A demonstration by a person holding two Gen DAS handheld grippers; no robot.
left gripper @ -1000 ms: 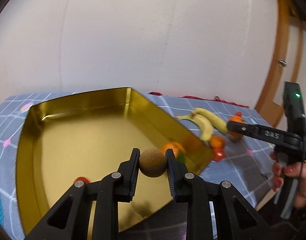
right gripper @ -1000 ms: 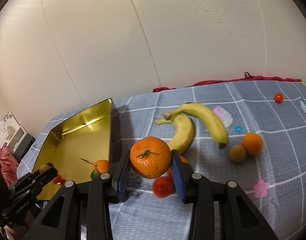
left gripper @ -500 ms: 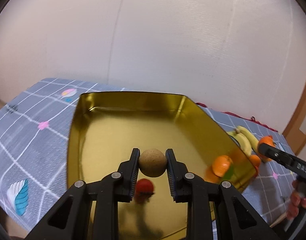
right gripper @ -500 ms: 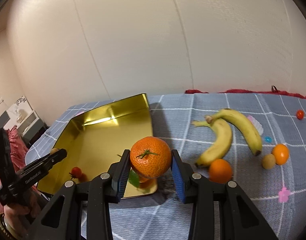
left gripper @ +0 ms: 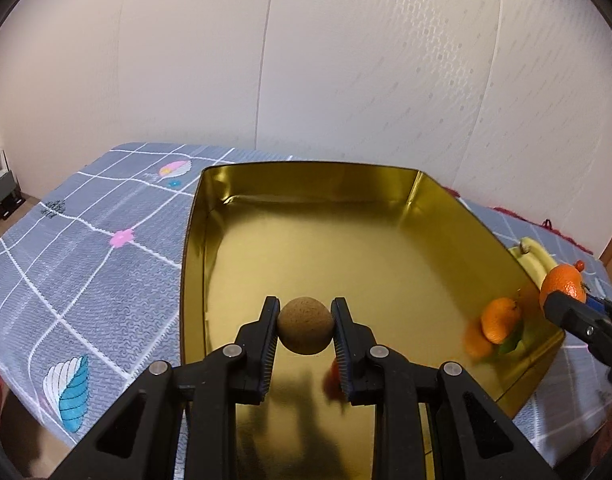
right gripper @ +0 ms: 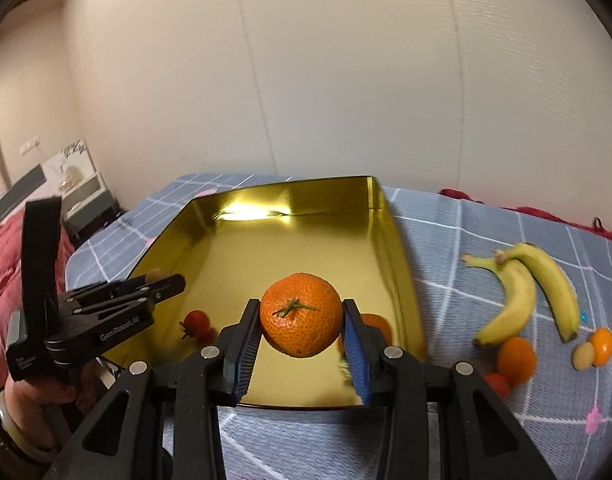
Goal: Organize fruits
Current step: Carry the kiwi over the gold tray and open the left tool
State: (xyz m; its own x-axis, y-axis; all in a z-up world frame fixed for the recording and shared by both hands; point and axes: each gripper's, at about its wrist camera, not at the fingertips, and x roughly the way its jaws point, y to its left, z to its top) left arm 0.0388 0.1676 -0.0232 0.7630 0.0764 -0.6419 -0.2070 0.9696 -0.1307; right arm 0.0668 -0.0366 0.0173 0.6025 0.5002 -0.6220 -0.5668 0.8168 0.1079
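Orange tangerine between jaws, above tray

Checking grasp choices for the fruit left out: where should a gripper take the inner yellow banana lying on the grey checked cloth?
Grip the inner yellow banana across its thick mid-body, from above. It lies flat, joined at the stem to the outer banana, so its free side offers room.

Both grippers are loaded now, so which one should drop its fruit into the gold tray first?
Left, probably. The left gripper holds the brown fruit well over the gold tray; the right gripper's mandarin hangs near the front rim.
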